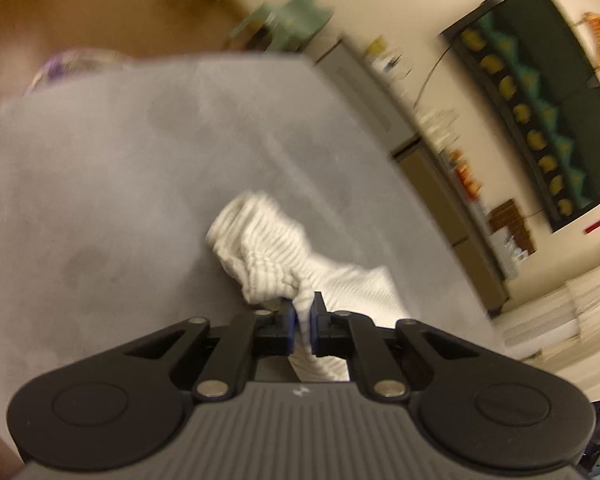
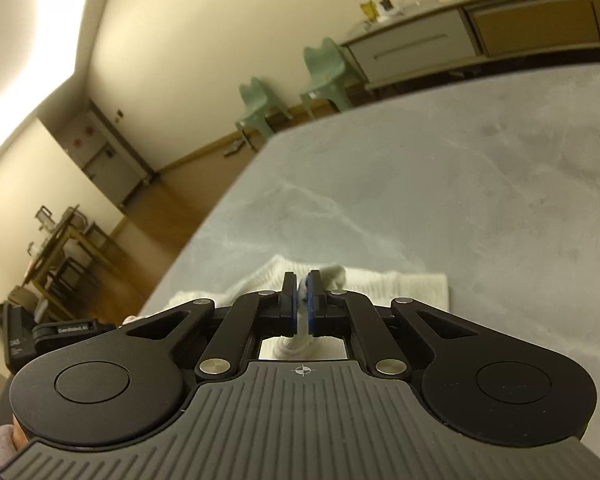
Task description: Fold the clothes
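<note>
Left wrist view, blurry: left gripper (image 1: 303, 312) clenched on a fold of the white ribbed garment (image 1: 268, 248), which bunches up at frame centre over the grey table (image 1: 120, 160). Right wrist view: right gripper (image 2: 302, 296) also pinching white fabric between its blue pads (image 2: 310, 308); garment (image 2: 400, 284) lies at lower centre on the table (image 2: 460, 180). Green chairs (image 2: 324, 68) upper centre.
</note>
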Demonstrator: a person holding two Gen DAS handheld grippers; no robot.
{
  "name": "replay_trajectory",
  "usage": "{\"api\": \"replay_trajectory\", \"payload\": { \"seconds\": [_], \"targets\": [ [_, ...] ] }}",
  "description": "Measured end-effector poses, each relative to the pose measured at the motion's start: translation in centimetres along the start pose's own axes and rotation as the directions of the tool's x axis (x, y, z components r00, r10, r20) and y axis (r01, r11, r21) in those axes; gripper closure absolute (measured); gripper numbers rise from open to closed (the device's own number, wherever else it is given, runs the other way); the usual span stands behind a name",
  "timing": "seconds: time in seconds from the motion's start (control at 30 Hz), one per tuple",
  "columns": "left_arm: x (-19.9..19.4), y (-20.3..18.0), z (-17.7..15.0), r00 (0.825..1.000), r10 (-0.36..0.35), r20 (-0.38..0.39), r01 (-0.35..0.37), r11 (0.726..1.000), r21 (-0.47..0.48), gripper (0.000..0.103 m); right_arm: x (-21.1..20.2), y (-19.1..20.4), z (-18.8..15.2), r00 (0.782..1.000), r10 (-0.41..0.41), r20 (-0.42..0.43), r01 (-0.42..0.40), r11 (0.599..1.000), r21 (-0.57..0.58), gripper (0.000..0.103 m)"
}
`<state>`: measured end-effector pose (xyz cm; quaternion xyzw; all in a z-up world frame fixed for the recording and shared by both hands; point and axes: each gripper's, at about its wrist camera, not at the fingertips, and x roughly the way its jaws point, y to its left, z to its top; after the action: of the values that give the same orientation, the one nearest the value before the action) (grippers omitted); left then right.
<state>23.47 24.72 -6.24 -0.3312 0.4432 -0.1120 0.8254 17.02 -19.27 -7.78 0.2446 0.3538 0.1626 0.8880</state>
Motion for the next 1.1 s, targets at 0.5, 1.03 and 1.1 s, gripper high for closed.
{"api": "replay_trajectory", "payload": {
  "seconds": [0.5,1.03,1.1],
  "targets": [
    [2.2,-0.5,0.0,0.995,0.099,-0.031,-0.097,0.993,0.069,0.098,4.1,-0.7,-4.0,0.988,-0.079,-0.133,0.083,0.996,0.018,0.1],
    [6.4,-0.5,3.7,0.995,-0.003,0.098,-0.007,0.994,0.108,0.098,5.3,-2.8,-1.8,0.986,-0.164,-0.019,0.162,0.983,-0.084,0.102],
    [6.4,-0.5,3.7,0.995,0.009,0.1,-0.02,0.995,0.103,0.098,5.2,-2.7,-1.3,0.987,-0.161,-0.025,0.158,0.984,-0.087,0.102]
  ]
}}
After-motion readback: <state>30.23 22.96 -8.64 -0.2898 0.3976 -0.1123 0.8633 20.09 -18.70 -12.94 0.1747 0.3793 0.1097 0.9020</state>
